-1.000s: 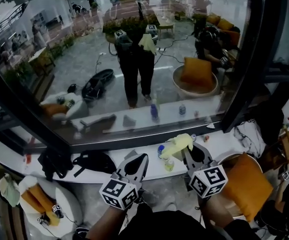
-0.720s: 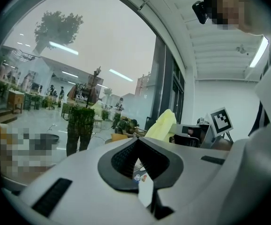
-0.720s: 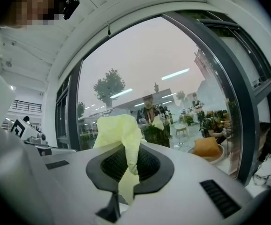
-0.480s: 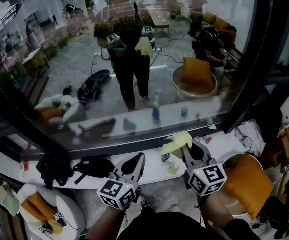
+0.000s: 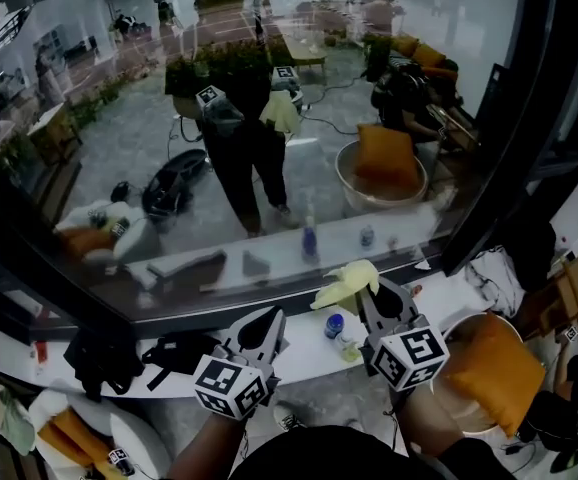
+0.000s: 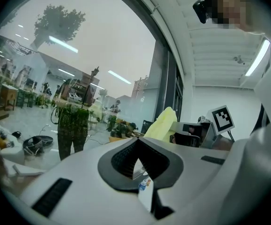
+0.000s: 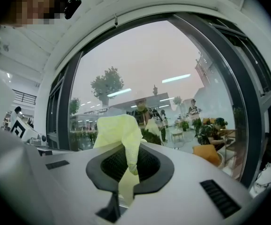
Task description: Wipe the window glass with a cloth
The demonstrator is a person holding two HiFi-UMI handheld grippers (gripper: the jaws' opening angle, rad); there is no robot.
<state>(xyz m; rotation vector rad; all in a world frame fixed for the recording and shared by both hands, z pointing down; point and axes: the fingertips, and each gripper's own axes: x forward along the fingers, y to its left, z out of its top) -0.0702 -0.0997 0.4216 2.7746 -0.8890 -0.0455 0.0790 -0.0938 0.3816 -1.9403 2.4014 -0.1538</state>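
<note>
**Head view.** The window glass [image 5: 369, 88] fills the upper two thirds of the frame. It is bounded at the right by a dark slanting upright [image 5: 499, 128] and along the bottom by a dark bar [image 5: 69, 288] that runs from the left edge towards the lower middle. Below the bar lies a white sill [image 5: 454, 290]. On it, a black bag [image 5: 179, 353] sits at lower left and a small blue-capped bottle [image 5: 334, 326] just left of the right gripper. The left gripper [image 5: 271, 316] points up at lower centre, clenched and empty, with its tip over the sill just short of the bar. The right gripper [image 5: 374, 296] stands beside it to the right, clamped on the yellow cloth [image 5: 347, 285]. The cloth bunches up and leftward over the bottom edge of the pane. Whether it touches the glass cannot be told. The whole pane above and to the left of the cloth is open. The upright is well apart to the right, and an orange cushion [image 5: 489, 368] sits at lower right.

**Left gripper view.** The left gripper [image 6: 136, 146] has its jaws closed to a point with nothing held. A narrow gap below the tips shows only distant things. The glass [image 6: 79, 55] spreads across the left and centre. The cloth [image 6: 162, 123] rises right of centre, with the right gripper's marker cube [image 6: 222, 118] beyond it.

**Right gripper view.** The right gripper [image 7: 131, 156] pinches a strand of the cloth [image 7: 119, 130], and the rest of the cloth billows above the jaws at centre left. The glass [image 7: 140, 64] opens wide above and to the right. Dark frame members close it off at the left and far right.
</note>
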